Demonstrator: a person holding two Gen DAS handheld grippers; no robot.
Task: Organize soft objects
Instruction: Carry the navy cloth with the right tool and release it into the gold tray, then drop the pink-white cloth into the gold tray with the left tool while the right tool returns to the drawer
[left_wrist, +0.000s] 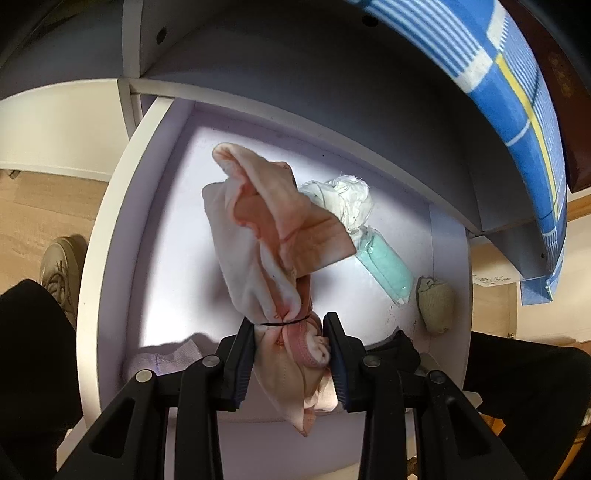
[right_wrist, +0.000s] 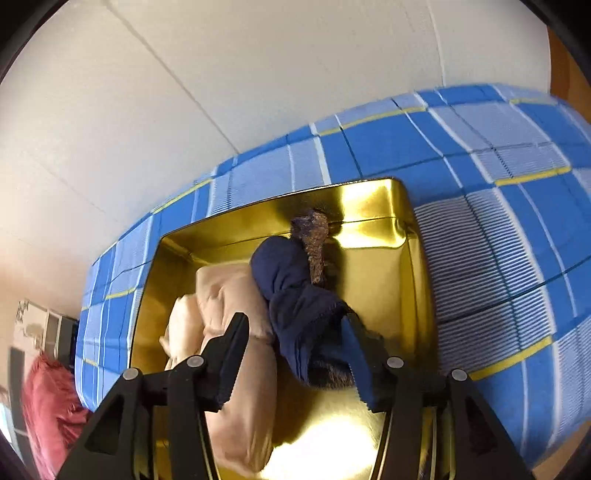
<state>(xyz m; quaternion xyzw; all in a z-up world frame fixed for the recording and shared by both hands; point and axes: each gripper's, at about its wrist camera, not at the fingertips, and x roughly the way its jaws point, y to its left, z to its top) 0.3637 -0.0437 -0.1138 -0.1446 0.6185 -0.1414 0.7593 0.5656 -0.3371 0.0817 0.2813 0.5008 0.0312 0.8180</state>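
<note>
Left wrist view: the left gripper pinches a pink bundle tied with a thin black band, holding it over the middle of the open white drawer. A white and mint pack and a beige roll lie at the right of the frame.

Right wrist view: the right gripper stands spread above the gold tin on the blue checked cloth. The navy garment lies between the pads, seemingly loose, touching a beige cushion at centre left. To release cleanly, I would spread wider, then lift straight up without snagging the fabric.
</note>
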